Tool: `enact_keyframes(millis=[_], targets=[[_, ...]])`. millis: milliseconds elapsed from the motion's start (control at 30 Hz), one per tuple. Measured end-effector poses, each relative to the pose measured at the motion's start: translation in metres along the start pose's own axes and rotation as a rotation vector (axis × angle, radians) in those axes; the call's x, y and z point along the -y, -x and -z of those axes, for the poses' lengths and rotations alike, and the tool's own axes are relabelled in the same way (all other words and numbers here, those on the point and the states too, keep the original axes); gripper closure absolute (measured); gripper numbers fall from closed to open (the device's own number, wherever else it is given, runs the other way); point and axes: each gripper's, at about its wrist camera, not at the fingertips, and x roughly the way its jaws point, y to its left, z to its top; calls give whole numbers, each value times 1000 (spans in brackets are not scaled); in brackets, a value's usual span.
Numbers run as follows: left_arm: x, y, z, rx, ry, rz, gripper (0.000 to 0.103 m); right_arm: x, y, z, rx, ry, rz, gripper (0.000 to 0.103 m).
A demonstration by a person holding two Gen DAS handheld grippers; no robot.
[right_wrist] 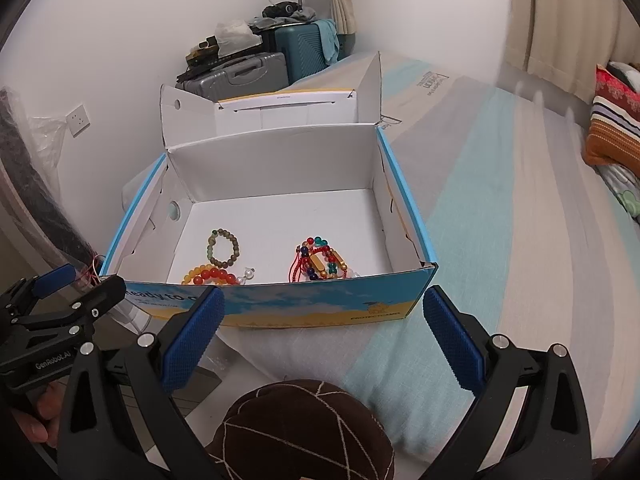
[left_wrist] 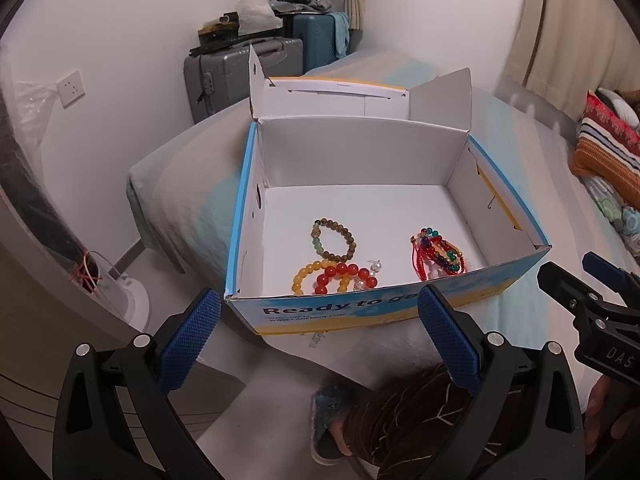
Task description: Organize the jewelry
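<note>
Bracelets are being shown lying inside an open cardboard box (left_wrist: 384, 312) near its front wall: a brown beaded bracelet (left_wrist: 333, 239), a yellow-and-red beaded pair (left_wrist: 332, 278) toward the front-left corner, and a multicoloured bundle (left_wrist: 439, 254) front-right. The left gripper (left_wrist: 320, 338) and right gripper (right_wrist: 324, 334) are being held before the box, jaws apart and gripping nothing.
</note>
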Motion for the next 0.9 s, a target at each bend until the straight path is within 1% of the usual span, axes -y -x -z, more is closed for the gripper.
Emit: enact_keyframes(millis=[267, 433, 633, 800, 900], targets=[[1, 1, 0, -9, -5, 4, 6, 3, 0, -1, 0, -12, 3, 8], [5, 3, 1, 0, -18, 11, 6, 5, 0, -1, 0, -18, 4, 8], [7, 6, 0, 29, -23, 18, 6, 5, -1, -1, -1, -18, 7, 8], [8, 5, -3, 33, -24, 14, 7, 5, -1, -1, 0, -19, 7, 8], [9, 4, -3, 24, -13, 25, 6, 5, -1, -1, -1, -20, 6, 8]])
